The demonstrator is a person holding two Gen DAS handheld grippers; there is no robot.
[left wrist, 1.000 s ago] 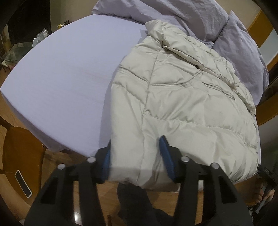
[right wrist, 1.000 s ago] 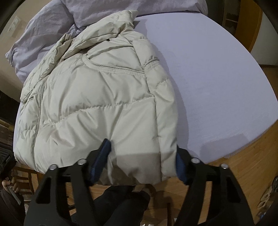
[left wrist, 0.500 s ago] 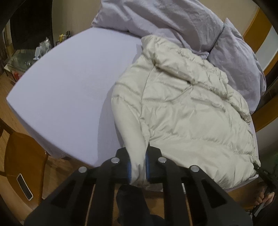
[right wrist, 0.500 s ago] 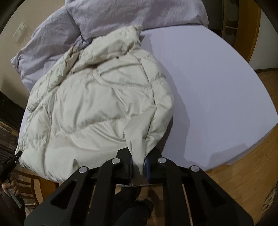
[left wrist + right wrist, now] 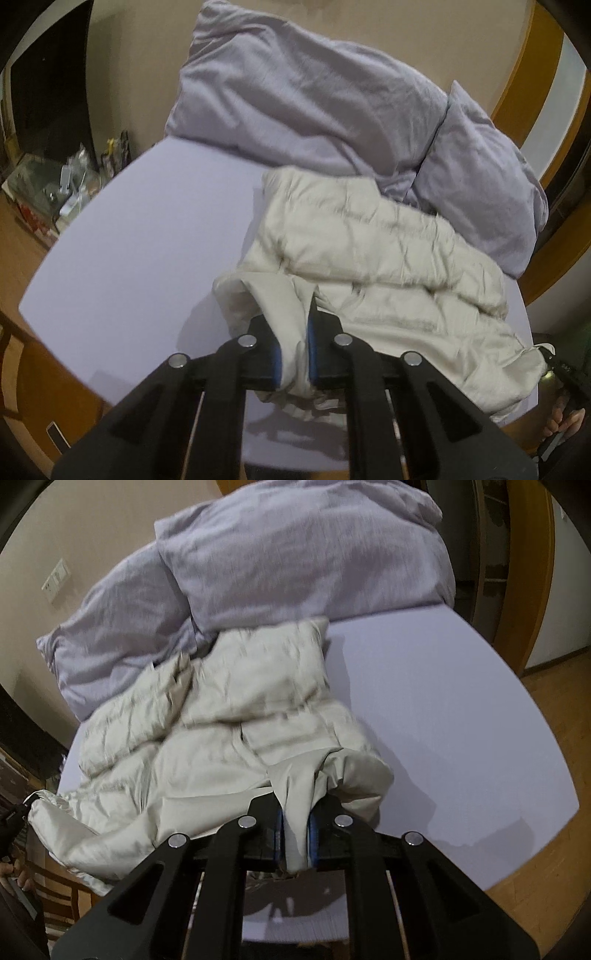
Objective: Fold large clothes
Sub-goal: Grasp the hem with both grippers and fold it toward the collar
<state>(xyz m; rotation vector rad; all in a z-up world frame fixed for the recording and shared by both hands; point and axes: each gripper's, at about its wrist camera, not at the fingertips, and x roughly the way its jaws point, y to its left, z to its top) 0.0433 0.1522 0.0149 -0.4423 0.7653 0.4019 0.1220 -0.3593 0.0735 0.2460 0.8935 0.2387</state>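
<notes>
A cream quilted puffer jacket (image 5: pixel 373 258) lies on the lavender bed sheet (image 5: pixel 147 243), its collar toward the pillows. My left gripper (image 5: pixel 293 343) is shut on the jacket's bottom hem at one corner and holds it lifted above the bed. My right gripper (image 5: pixel 294 834) is shut on the hem at the other corner of the jacket (image 5: pixel 229 716), also lifted. The lower part of the jacket bunches and folds over toward the collar. The sheet also shows in the right wrist view (image 5: pixel 461 720).
Two lavender pillows (image 5: pixel 314 99) (image 5: pixel 484 188) lie against the wall behind the jacket, also in the right wrist view (image 5: pixel 295 554). A cluttered side table (image 5: pixel 55 184) stands left of the bed. Wooden floor (image 5: pixel 554 775) lies to the right.
Both grippers closed on the jacket's bottom hem, then lifted it and carried it forward over the bed toward the pillows. The jacket's lower half now bunches and rises.
</notes>
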